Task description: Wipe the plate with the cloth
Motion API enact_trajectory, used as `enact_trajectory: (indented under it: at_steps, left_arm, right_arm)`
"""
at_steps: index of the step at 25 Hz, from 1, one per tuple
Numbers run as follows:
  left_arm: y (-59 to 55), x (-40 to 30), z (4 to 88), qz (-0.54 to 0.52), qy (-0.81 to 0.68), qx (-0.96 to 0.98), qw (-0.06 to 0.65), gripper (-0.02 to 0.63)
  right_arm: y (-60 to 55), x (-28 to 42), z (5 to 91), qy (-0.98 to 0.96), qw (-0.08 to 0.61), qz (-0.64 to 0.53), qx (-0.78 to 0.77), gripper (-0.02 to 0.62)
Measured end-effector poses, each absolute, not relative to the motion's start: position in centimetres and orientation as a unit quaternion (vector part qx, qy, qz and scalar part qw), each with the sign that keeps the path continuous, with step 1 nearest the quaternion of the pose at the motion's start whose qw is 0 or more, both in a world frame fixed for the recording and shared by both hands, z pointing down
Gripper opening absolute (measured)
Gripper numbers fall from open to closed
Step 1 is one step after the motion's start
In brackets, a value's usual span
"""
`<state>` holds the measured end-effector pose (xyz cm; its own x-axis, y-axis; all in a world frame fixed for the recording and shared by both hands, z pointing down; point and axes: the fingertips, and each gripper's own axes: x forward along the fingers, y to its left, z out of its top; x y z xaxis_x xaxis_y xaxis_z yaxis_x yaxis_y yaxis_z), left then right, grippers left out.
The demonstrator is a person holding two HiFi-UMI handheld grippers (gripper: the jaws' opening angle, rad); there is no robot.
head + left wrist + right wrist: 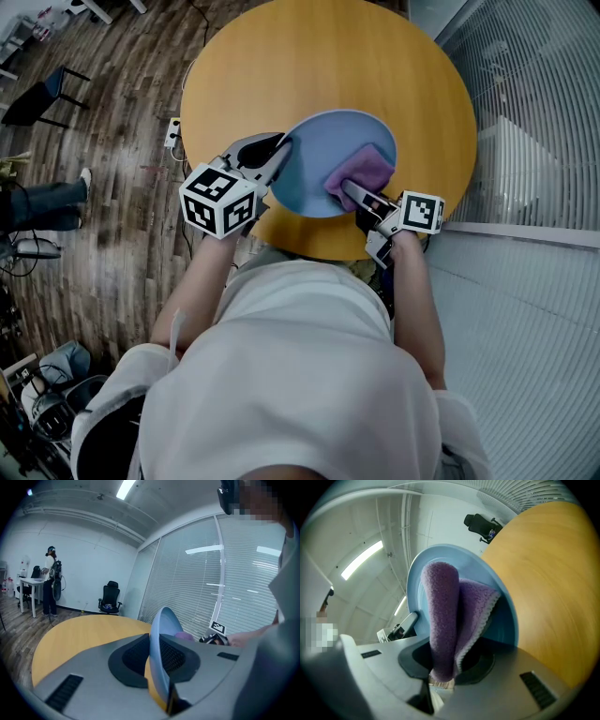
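Looking down in the head view, we note a round light-blue plate (323, 141) over the near part of a round orange-yellow wooden table (281, 56), toward the table's 6 o'clock edge. We cannot tell whether the plate rests flat or is tilted up.

The left gripper (279, 152) is clamped on the plate's rim at its 9 o'clock. Its own view shows the rim edge-on, pinched between both pads.

The right gripper (350, 192) comes in from the plate's 5 o'clock, its jaws closed on a folded purple fleecy cloth (362, 169) with a pale stitched edge. The cloth lies against the plate's inner face at about 4 o'clock.

In the left gripper view, a black office chair (110, 601) stands beyond the table at 11 o'clock.
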<state>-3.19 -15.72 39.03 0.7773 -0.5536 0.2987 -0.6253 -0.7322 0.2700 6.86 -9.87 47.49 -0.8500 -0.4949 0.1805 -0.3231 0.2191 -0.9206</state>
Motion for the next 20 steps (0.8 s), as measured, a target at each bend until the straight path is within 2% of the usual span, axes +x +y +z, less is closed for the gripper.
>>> enact_trajectory:
  at_steps: [3,8,20]
  left_arm:
    - [-15.8,-2.7,39.2,0.100,-0.315,0.926,0.185,0.041]
    - [-15.7,-2.4,39.3,0.104,-0.311,0.926,0.186,0.041]
    - [-14.9,-1.7,40.1,0.103,-0.297,0.928,0.198,0.041]
  right_arm:
    - [-9.6,5.9,47.4,0.784,0.060,-0.566,-0.248,0.087]
    - [-9.5,5.6,48.2,0.796,-0.007,-0.540,-0.273,0.087]
    - [-8.4,2.0,48.0,0.822,-0.057,-0.521,-0.221,0.087]
